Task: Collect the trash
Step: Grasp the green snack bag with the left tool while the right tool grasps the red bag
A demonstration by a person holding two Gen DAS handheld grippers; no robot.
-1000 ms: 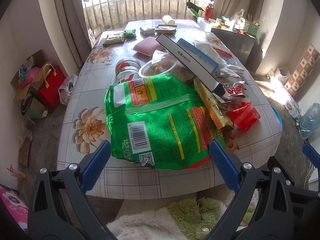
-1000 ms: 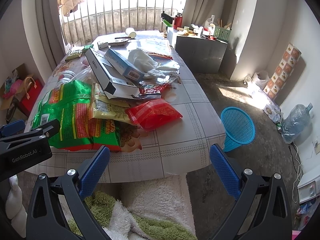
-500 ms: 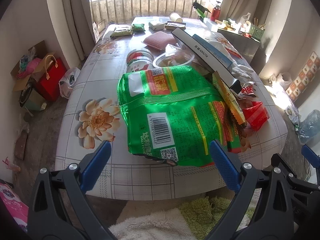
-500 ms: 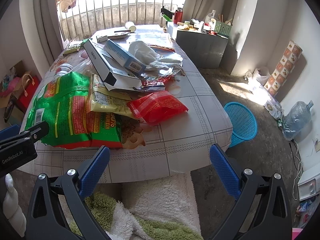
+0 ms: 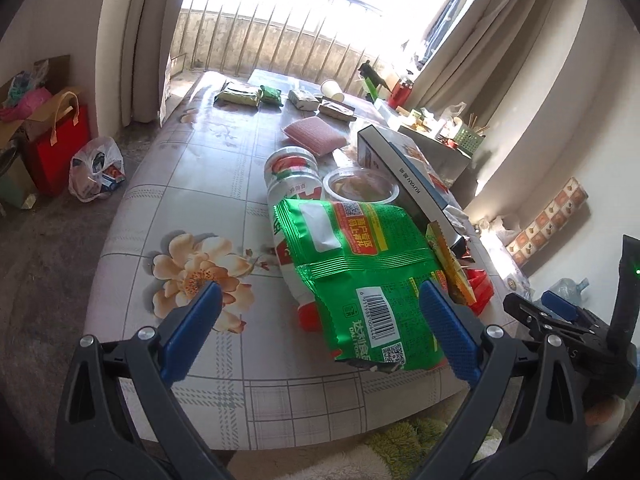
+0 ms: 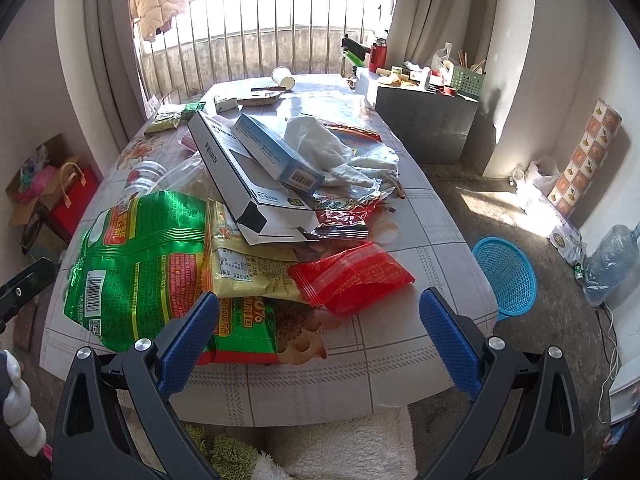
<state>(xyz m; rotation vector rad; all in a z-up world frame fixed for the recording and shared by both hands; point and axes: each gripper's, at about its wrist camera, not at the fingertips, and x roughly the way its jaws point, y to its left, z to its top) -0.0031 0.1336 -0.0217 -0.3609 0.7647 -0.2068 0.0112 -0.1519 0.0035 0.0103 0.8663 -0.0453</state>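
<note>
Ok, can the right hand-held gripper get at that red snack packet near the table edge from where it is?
Probably yes. The right hand-held gripper is open and faces the red snack packet, which lies on top at the pile's near edge with nothing over it. Only its left end touches the yellow packet.

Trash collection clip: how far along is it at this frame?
Barely started. Done: nothing visible; the blue basket on the floor looks empty. In hand: nothing; the left gripper and right gripper are both open, hovering at the table's near edge. Left: the whole pile, including the green bag, red wrapper and black-and-white box.
</note>
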